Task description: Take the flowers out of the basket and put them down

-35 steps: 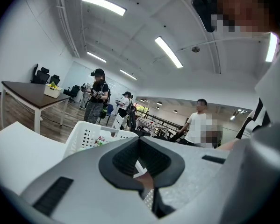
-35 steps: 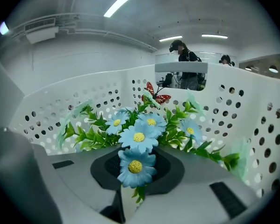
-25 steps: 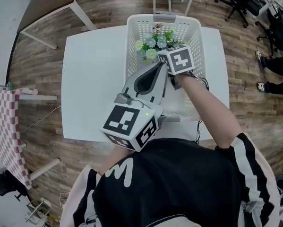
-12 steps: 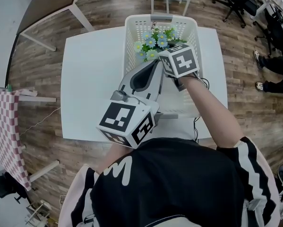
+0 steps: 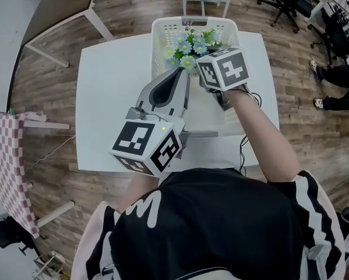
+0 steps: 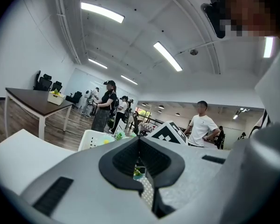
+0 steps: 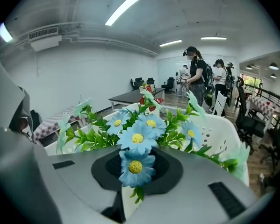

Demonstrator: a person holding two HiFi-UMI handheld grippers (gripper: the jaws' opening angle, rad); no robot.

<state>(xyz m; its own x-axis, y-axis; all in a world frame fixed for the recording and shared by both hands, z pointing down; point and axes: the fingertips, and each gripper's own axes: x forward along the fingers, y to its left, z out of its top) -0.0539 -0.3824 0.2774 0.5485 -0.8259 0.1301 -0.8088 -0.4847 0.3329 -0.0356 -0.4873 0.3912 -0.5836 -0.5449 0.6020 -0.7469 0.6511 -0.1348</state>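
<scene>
Gripping the flowers (image 7: 137, 139) by their stems, the right gripper (image 5: 204, 73) had its jaws closed on the bunch. In its own view one blue bloom with a yellow centre sat right in front of the dark pads, and the rest of the blue blooms and green leaves fanned out above them. Seen from the head view, the bunch stood over the near half of the white basket (image 5: 162, 28), with a few blooms leaning out over the left rim. The basket sat at the far edge of the white table (image 5: 113, 86).

The left gripper (image 5: 183, 79) reached in from the near left, its tip just beside the bunch and the right gripper's cube. Its jaws were drawn nearly together with only a thin slit between them. Through that slit showed a scrap of green and some of the basket's lattice wall; whether they pinched anything could not be told.
</scene>
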